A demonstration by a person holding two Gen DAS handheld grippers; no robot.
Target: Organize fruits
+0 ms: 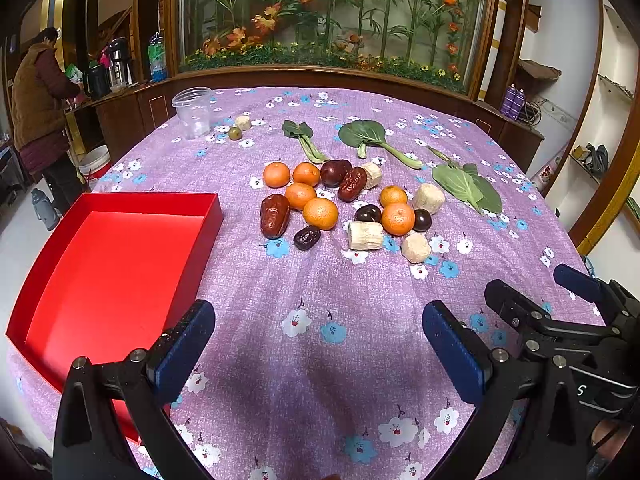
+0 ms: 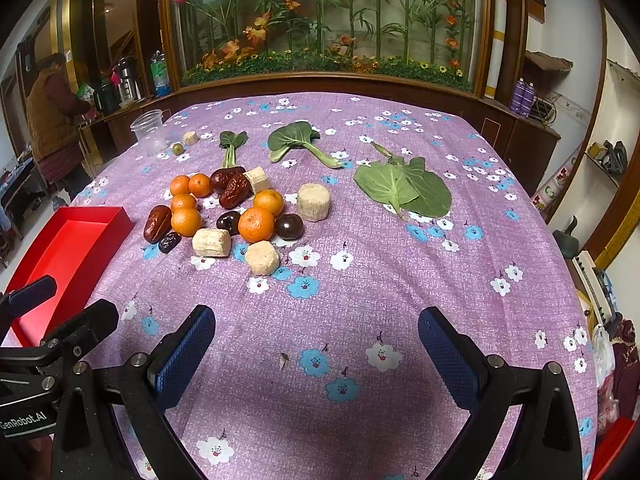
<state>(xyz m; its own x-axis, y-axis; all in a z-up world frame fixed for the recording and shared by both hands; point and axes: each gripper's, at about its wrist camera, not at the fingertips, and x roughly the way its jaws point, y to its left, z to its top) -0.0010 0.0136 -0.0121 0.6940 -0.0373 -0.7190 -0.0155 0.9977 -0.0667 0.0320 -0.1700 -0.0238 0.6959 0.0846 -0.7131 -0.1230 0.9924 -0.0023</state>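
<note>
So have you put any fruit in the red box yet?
Not yet. The red box shows nothing inside. Both grippers, left and right, are open and hold nothing. All the oranges and dates still sit in a pile on the cloth.

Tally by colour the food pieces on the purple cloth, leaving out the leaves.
Orange mandarins: 6
Dark red-brown fruits: 6
Pale beige chunks: 5
Small green fruit: 1
Total: 18
</note>
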